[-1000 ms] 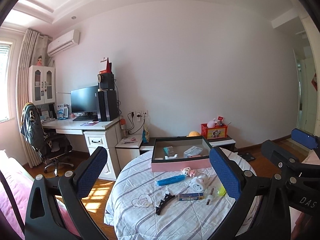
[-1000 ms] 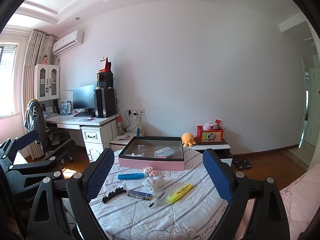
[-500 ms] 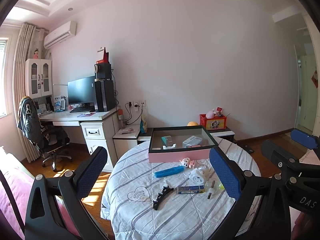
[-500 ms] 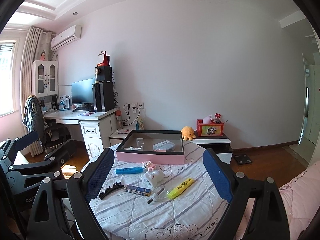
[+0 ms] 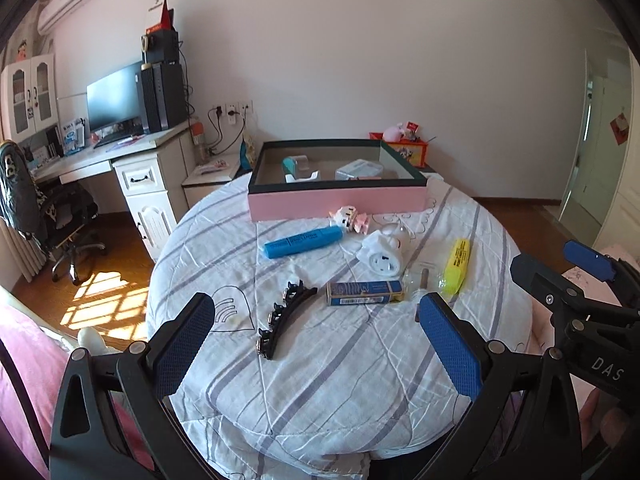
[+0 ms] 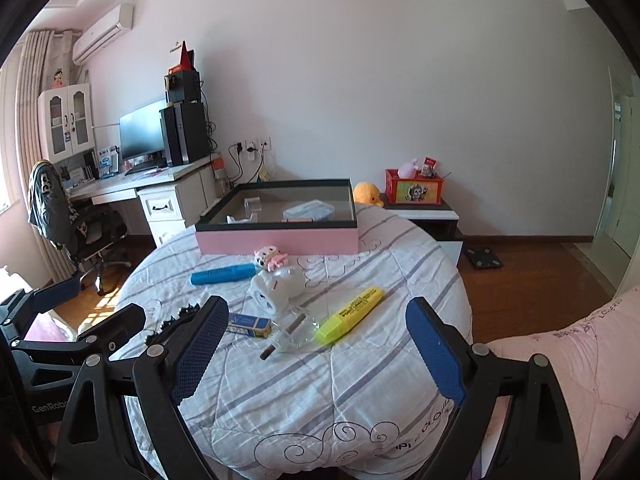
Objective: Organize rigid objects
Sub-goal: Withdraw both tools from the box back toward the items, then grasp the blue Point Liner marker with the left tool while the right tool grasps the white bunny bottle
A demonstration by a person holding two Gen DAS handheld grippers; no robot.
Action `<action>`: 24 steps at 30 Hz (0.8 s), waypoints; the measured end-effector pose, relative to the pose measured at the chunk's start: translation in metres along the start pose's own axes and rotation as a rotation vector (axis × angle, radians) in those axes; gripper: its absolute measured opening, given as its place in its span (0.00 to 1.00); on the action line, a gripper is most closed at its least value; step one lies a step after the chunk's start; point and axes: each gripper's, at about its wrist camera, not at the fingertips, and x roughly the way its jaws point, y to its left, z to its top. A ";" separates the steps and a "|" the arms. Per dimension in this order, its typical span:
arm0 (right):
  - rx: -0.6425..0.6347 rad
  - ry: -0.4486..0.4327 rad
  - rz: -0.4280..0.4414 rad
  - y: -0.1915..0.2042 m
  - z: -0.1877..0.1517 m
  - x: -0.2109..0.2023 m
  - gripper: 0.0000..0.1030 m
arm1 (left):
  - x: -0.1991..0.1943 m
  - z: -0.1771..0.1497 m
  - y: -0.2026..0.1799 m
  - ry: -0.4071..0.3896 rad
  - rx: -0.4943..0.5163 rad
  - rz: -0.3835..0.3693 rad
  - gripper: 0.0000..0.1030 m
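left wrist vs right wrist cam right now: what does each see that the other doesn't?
Left wrist only: the whole black hair clip lying clear on the cloth, and teal on the tape dispenser inside the pink box.

Right wrist only: the orange plush behind the box, and the floor scale.

Both: the round table, blue highlighter, yellow highlighter, white figurine, small blue box, and both hand-held grippers open, left and right.

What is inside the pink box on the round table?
In the pink box, a teal and white tape dispenser and a clear flat case are visible, with something small and pink beside the case. The near wall hides the front floor.
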 end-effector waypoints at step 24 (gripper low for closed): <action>0.007 0.295 0.148 0.016 0.014 0.175 0.89 | 0.117 0.026 0.046 0.144 -0.004 0.104 1.00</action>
